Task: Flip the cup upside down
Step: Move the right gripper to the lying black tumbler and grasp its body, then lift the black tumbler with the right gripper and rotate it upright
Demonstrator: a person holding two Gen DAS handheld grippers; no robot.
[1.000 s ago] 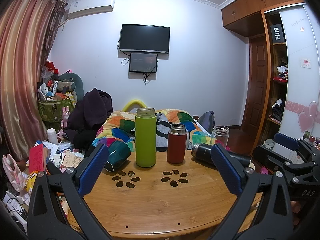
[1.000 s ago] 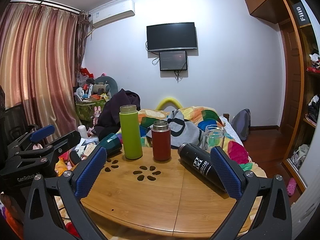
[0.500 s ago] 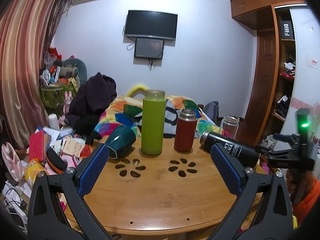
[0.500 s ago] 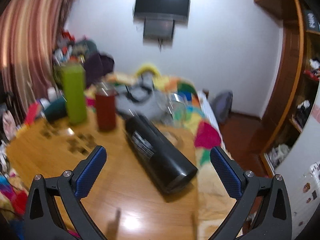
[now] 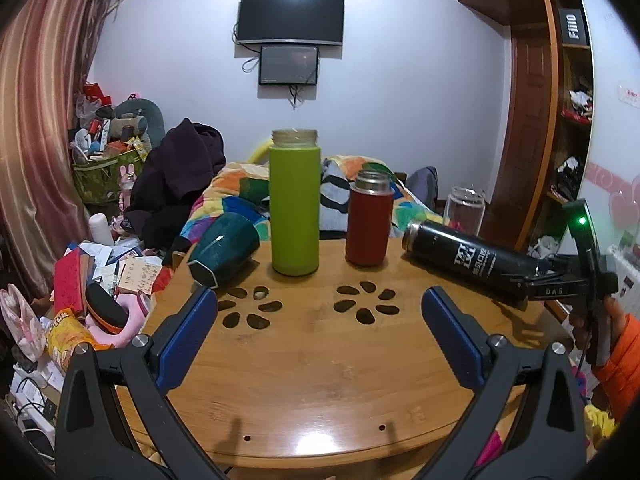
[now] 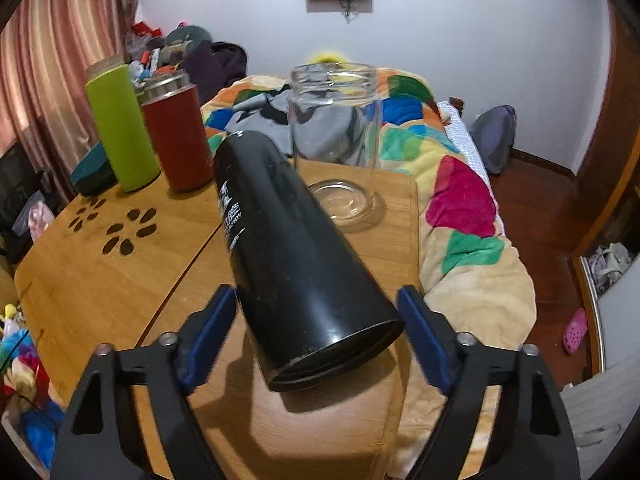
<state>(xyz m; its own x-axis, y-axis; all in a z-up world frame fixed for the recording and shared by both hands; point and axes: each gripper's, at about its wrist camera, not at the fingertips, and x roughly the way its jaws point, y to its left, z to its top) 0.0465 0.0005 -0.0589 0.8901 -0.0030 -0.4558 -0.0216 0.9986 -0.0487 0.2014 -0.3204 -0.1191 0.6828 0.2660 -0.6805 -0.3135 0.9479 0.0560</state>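
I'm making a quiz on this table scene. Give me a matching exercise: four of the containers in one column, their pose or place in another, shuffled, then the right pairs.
Column one:
1. black flask
2. green bottle
3. glass jar
4. dark green cup

Column two:
A. upright, tallest on the table
B. on its side at the table's left edge
C. on its side between the right gripper fingers
D. upright, see-through, behind the black flask

Pairs: 1-C, 2-A, 3-D, 4-B
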